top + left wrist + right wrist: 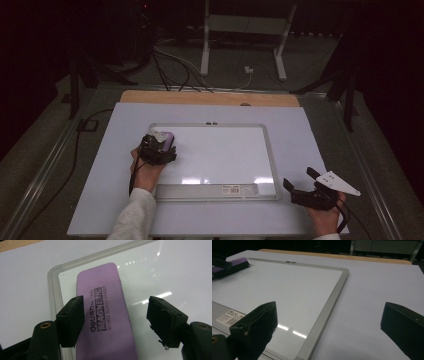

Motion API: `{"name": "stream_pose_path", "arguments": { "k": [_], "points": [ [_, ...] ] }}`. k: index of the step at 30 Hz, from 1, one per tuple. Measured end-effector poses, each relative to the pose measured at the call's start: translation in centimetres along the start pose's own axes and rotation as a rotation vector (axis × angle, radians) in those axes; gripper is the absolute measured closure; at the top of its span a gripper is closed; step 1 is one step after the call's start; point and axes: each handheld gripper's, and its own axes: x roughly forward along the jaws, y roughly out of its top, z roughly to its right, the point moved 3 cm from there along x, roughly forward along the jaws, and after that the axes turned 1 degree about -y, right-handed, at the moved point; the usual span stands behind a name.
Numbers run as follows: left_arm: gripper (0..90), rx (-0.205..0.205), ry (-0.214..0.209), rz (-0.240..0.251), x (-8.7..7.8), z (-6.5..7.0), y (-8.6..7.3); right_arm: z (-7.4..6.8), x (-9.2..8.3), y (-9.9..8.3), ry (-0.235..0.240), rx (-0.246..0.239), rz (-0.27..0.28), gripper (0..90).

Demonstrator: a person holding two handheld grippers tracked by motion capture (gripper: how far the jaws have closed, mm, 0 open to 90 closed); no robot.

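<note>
Your purple eraser (106, 315) lies flat at the whiteboard's (270, 150) ten o'clock corner. Your left gripper view lets you read "deli MAGNETIC WHITE BOARD ERASER"; the high view cannot. Your left gripper (115, 322) is open around the eraser, not squeezing. Your right gripper (300, 182) is wide open, holding nothing, at the board's four o'clock.

White-covered table (120, 165); framed whiteboard (270, 150) flat at centre, purple eraser (167, 136) atop board.
</note>
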Motion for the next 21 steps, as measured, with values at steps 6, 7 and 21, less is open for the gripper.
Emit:
{"name": "stream_pose_path", "arguments": {
  "k": [6,7,21],
  "points": [
    [34.0,-0.031,0.014,-0.01,0.0,-0.8,-0.1,0.0,0.0,0.0,0.0,0.0,-0.001,1.1],
    [35.2,-0.034,0.015,-0.011,0.0,-0.9,-0.1,0.0,0.0,0.0,0.0,0.001,-0.001,1.1],
    [63.2,-0.158,0.052,0.002,-0.2,-2.4,-0.5,0.0,0.0,0.0,0.0,0.0,-0.002,1.1]
  ]
}}
